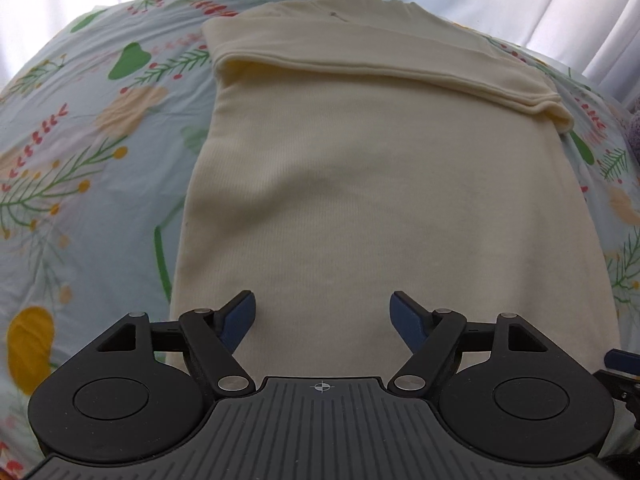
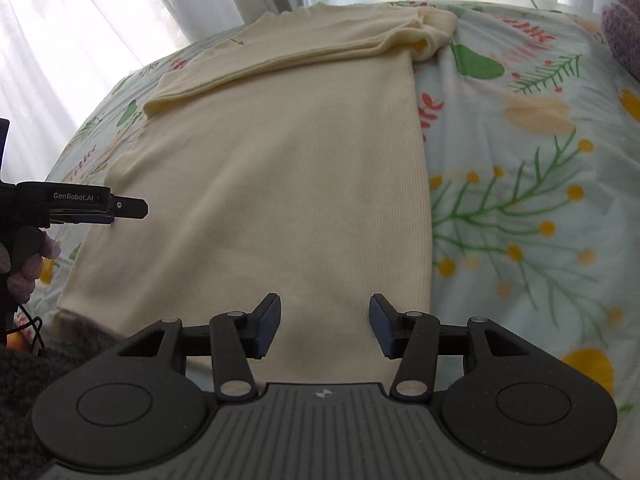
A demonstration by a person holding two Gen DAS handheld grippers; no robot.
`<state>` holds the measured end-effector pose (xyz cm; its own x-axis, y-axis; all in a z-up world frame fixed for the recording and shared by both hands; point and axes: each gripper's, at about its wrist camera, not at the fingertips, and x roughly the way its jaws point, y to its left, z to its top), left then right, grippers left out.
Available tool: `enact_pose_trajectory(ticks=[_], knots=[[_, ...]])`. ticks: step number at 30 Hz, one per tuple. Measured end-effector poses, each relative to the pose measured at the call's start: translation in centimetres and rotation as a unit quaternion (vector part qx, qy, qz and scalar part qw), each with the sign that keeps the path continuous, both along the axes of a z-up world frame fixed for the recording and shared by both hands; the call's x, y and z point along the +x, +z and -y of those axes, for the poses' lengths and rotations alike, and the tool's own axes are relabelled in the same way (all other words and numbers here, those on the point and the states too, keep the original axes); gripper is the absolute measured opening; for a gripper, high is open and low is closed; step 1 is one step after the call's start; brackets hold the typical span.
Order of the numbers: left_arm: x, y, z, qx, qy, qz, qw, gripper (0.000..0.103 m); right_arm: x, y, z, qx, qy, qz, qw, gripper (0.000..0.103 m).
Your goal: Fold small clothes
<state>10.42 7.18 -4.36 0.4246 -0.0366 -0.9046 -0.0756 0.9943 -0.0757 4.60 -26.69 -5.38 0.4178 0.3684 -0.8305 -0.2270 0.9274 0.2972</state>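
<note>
One cream garment (image 1: 360, 200) lies lengthwise, collar away

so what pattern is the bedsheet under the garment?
Pale blue bedsheet printed with green fern sprigs, yellow dots and red berries; clearest in the right wrist view.

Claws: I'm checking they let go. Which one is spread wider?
The left claw: its blue pads stand farther apart than the right claw's. Both are open above the cream garment, gripping nothing.
</note>
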Motion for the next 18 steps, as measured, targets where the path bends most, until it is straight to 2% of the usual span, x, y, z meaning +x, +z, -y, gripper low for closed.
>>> enact_pose_trajectory(ticks=[3, 7, 10, 12, 16, 18], knots=[[-1.9, 0.2, -1.1, -0.006, 0.015, -0.012, 0.9998, 0.079, -2.3, 0.4, 1.0, -0.012, -0.001, -0.002, 1.0, 0.049], [-3.5, 0.4, -3.1, -0.03, 0.037, -0.029, 0.9985, 0.076, -3.1, 0.2, 3.1, 0.013, -0.05, -0.001, 0.999, 0.052], [-4.6, 0.7, -4.5, -0.044, 0.045, -0.033, 0.9975, 0.07, -3.1, -0.1, 4.2, 0.026, -0.075, -0.004, 0.997, 0.052], [-5.2, 0.7, -5.4, -0.056, 0.054, -0.041, 0.9961, 0.061, -2.9, -0.4, 4.4, 0.035, -0.078, -0.007, 0.996, 0.052], [-5.9, 0.6, -7.1, -0.096, 0.06, -0.062, 0.9917, 0.048, -2.5, -0.9, 4.8, 0.084, -0.086, -0.029, 0.992, 0.051], [-6.4, 0.7, -7.9, -0.101, 0.066, -0.065, 0.9906, 0.043, -2.3, -1.0, 4.7, 0.093, -0.091, -0.035, 0.991, 0.045]])
